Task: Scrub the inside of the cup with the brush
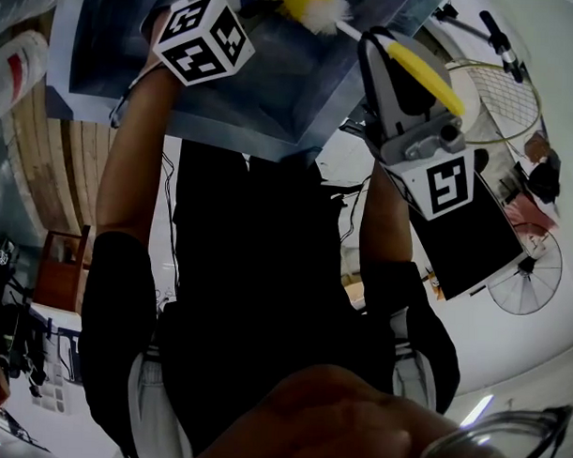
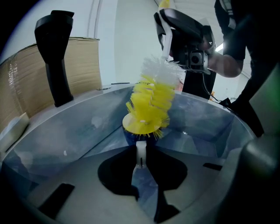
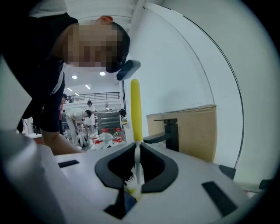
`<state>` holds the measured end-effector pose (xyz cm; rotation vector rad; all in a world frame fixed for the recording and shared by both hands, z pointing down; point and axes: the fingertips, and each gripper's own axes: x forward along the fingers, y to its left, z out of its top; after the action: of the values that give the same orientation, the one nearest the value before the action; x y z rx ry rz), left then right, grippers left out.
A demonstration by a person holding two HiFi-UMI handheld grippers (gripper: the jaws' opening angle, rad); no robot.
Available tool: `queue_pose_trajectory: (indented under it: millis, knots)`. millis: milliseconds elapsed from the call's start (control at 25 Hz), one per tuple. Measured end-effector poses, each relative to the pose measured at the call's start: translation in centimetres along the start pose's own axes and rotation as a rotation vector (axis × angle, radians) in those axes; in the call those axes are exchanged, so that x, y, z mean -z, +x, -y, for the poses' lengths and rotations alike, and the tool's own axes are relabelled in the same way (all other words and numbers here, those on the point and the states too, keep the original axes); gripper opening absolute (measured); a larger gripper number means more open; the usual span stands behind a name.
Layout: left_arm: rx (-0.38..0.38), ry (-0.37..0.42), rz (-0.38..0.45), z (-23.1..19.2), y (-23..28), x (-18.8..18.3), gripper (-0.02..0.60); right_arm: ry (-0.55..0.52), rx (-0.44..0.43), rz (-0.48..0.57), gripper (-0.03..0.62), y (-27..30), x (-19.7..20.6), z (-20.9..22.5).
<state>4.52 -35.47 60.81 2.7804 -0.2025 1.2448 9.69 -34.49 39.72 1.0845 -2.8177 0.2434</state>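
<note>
In the left gripper view, my left gripper point(image 2: 141, 152) is shut on a thin white edge of the dark blue cup point(image 2: 130, 137). The cup sits just past the jaws and is mostly hidden. The brush point(image 2: 151, 101) has yellow bristles, and white bristles higher up. Its flat yellow end sits at the cup's mouth. My right gripper point(image 3: 138, 162) is shut on the brush's white stem, and the yellow handle point(image 3: 135, 109) rises above the jaws. In the head view, the left gripper's marker cube point(image 1: 201, 37) and the right gripper point(image 1: 404, 96) are held over a blue-grey basin point(image 1: 273, 87).
The basin's wall point(image 2: 65, 131) surrounds the cup. A black faucet point(image 2: 57, 57) stands on the rim, with a cardboard sheet point(image 2: 83, 65) behind it. The faucet point(image 3: 168, 133) also shows in the right gripper view. Behind it are people and bottles.
</note>
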Motion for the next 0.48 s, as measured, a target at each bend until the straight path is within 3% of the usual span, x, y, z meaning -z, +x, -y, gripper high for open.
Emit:
queue_pose_trajectory:
  millis: [80,240,480]
  knots:
    - [-0.003,0.0,-0.004,0.0,0.0,0.0,0.081,0.025,-0.014,-0.014,0.041,0.5,1.1,-0.3]
    - [-0.003,0.001,-0.008,0.1,0.0,0.0,0.081,0.188,0.01,-0.101,0.049,2.1,6.5,1.3]
    - [-0.004,0.023,-0.015,0.0,-0.1,0.0,0.081,0.091,0.02,-0.107,0.044,2.9,6.3,1.6]
